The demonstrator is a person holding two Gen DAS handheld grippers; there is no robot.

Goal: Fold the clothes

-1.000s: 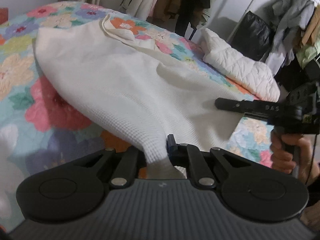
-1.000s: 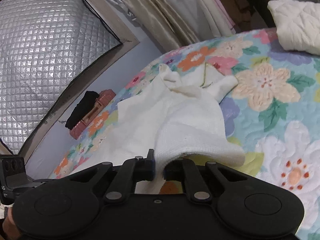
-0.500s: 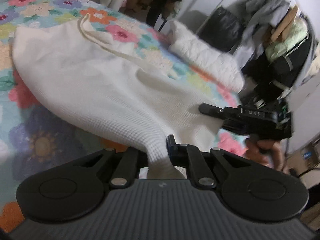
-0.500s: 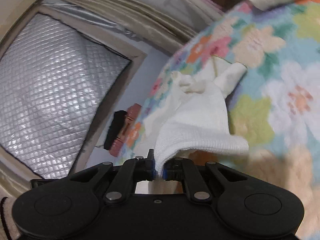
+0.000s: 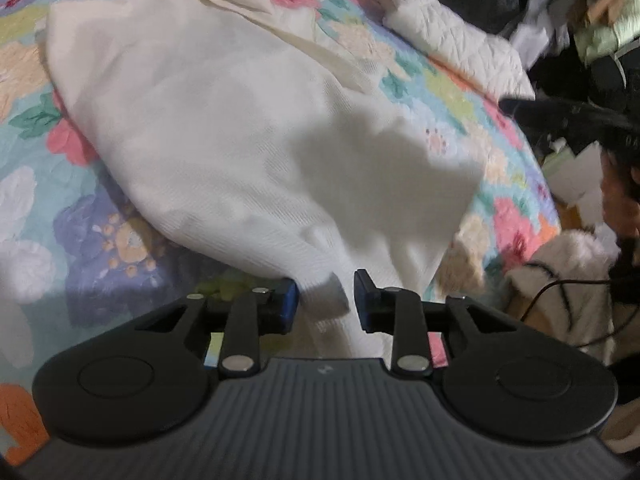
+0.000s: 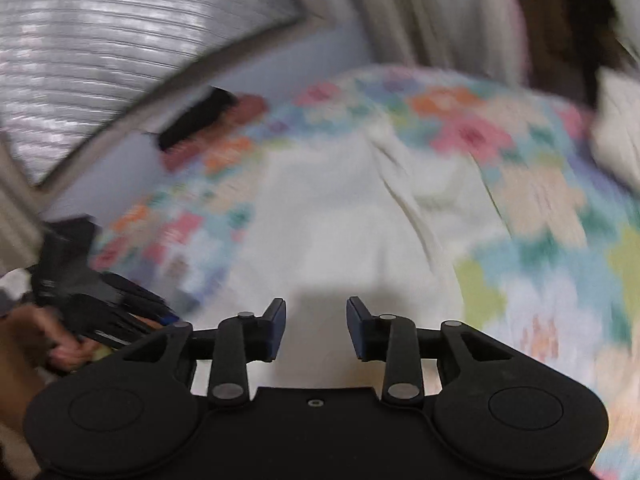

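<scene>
A white waffle-knit garment (image 5: 240, 128) lies spread on the floral quilt (image 5: 60, 216). My left gripper (image 5: 325, 300) is open at its near hem; a corner of the cloth lies loose between the fingers. My right gripper (image 6: 316, 322) is open and empty just above the garment (image 6: 340, 248), which shows blurred in the right wrist view. The right gripper also shows in the left wrist view (image 5: 560, 114) at the right edge, dark and blurred. The left gripper shows at the left in the right wrist view (image 6: 100, 308).
A folded quilted white blanket (image 5: 452, 40) lies at the bed's far right. Clothes hang on a rack (image 5: 592, 8) beyond it. A fluffy cream item (image 5: 560, 264) and a cable lie by the bed edge. A foil-covered window (image 6: 100, 40) is behind the bed.
Both grippers have opened and let go of the garment's hem. The cloth has dropped onto the quilt. The right wrist view swings and is blurred.
</scene>
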